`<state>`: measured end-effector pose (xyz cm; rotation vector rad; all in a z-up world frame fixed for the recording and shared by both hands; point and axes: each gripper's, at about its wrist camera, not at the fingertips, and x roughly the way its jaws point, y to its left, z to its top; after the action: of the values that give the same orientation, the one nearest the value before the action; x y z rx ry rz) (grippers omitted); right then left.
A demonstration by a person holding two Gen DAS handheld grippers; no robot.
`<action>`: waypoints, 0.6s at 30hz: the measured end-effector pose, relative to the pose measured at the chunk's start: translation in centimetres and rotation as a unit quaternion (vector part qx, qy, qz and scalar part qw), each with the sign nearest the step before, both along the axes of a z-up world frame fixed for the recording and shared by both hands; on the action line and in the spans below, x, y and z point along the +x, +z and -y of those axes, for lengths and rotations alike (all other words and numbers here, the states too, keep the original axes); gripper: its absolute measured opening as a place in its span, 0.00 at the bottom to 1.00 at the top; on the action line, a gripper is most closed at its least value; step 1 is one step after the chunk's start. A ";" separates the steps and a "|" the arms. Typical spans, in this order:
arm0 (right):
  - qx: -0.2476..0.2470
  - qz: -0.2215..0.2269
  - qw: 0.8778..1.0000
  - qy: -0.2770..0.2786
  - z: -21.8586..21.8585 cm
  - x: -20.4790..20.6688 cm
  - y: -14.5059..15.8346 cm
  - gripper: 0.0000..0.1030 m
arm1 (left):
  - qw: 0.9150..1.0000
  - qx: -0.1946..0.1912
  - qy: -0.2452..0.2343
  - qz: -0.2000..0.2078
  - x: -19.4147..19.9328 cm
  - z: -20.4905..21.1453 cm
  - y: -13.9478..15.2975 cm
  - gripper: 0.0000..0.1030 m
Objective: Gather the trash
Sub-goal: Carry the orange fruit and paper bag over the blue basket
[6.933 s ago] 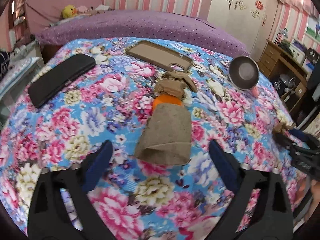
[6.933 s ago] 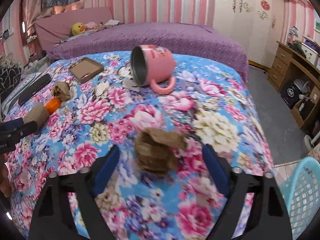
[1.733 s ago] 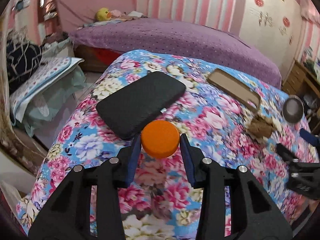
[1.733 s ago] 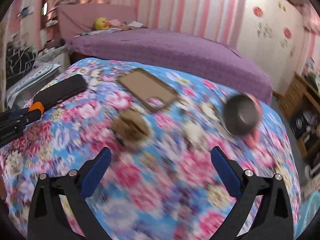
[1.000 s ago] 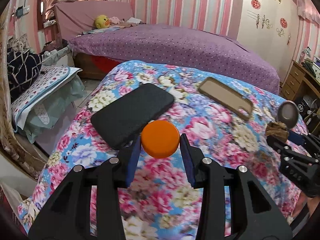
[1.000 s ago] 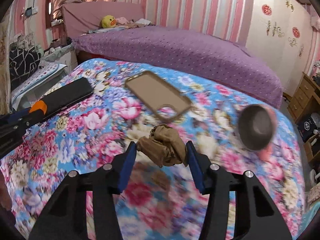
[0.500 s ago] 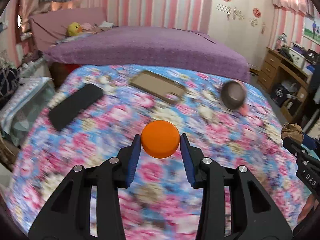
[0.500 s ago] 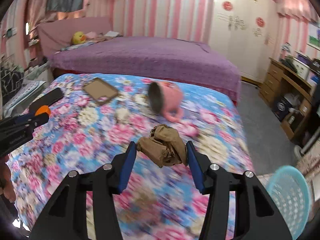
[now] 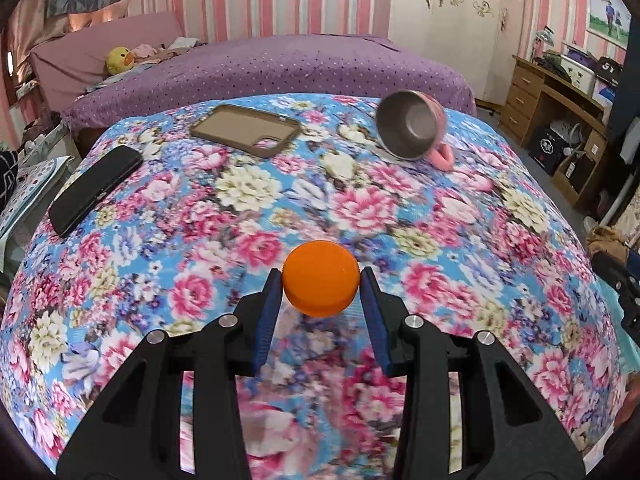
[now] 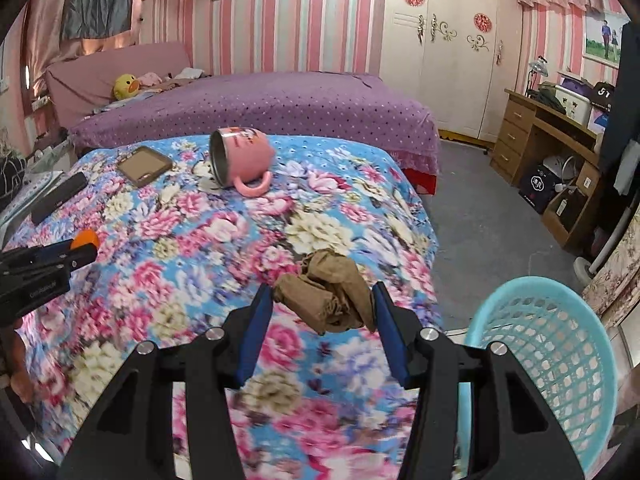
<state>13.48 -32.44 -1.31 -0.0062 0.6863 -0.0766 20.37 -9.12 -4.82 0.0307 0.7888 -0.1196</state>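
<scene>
On my left wrist view, the left tool (image 9: 320, 296) is clamped on an orange cap (image 9: 321, 278), its blue pads (image 9: 269, 316) pressing the cap from both sides and holding it clear above the floral worktop (image 9: 224, 216). Beyond the cap I see a brown phone case (image 9: 245, 130) lying flat toward the far edge, a black phone (image 9: 96, 190) on the far left, and a pink mug (image 9: 412, 126) tipped on its side with its steel mouth facing me and its handle resting on the cloth. At the right edge of this view a bit of brown crumpled paper shows above a dark tool body, partly cut off. Behind the worktop is a purple bed (image 9: 280, 68) with a yellow duck toy (image 9: 119, 61) near its headboard. On my right wrist view, the right tool (image 10: 323, 312) is closed on a crumpled brown paper wad (image 10: 326, 300); the wad fills the gap between the blue pads and hangs above the near right corner of the worktop. Just to the lower right, on the floor beside the worktop, stands a light blue mesh basket (image 10: 568, 344), close to the wad but not under it. The left tool shows at the left edge here with the orange cap at its tip, well apart from the basket.
</scene>
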 end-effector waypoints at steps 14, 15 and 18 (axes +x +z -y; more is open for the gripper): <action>-0.033 -0.005 0.997 -0.068 12.4 -4.9 1.3 0.50 | 0.994 -0.022 -0.105 0.021 -4.0 14.3 2.7 0.38; -0.036 -0.008 0.997 -0.073 13.1 -5.2 1.1 0.50 | 0.993 -0.019 -0.117 0.023 -4.5 16.0 2.7 0.38; -0.023 -0.013 0.995 -0.098 16.6 -6.5 0.5 0.50 | 0.989 -0.013 -0.144 0.026 -5.8 20.5 2.5 0.38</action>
<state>6.95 -49.05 -0.81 0.0155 0.7094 -0.2821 14.59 -29.58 -2.35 0.1229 0.7271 -0.4012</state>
